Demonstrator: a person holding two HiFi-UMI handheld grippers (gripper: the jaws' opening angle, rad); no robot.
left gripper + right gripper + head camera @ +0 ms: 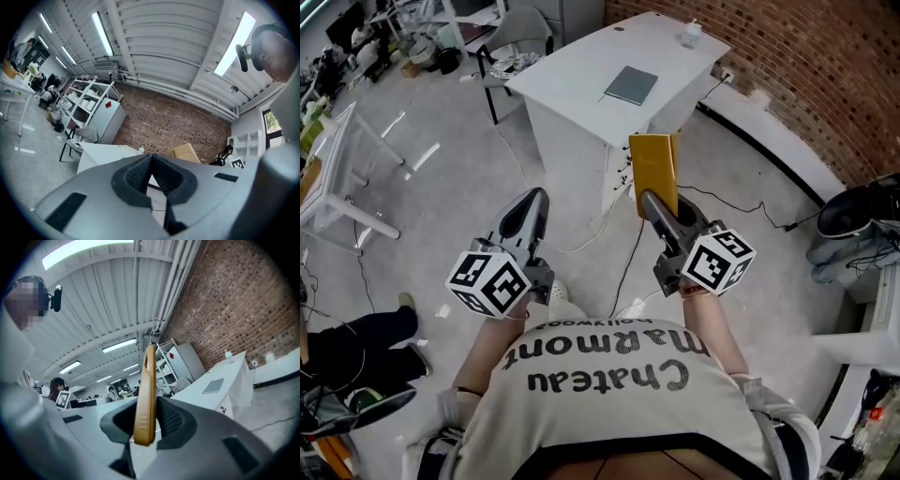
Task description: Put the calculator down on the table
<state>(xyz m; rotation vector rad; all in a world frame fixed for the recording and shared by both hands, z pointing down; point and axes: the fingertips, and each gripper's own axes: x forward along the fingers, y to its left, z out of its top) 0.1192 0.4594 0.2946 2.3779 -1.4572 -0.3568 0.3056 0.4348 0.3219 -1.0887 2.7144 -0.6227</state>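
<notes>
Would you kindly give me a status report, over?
Left gripper shut, empty. Right gripper shut on calculator, not yet over table. Grey pad and bottle on tabletop, bare space between.

The person's shirt (609,417) reads "Chateau Marmont", seen upside down.

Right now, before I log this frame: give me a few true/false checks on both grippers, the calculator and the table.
1. The right gripper is shut on the calculator. True.
2. The calculator lies flat on the white table. False: it stands on edge in the right gripper's jaws, in the air short of the table.
3. The left gripper carries a second item. False: its jaws are together with nothing between them.
4. A grey flat pad lies on the white table. True.
</notes>
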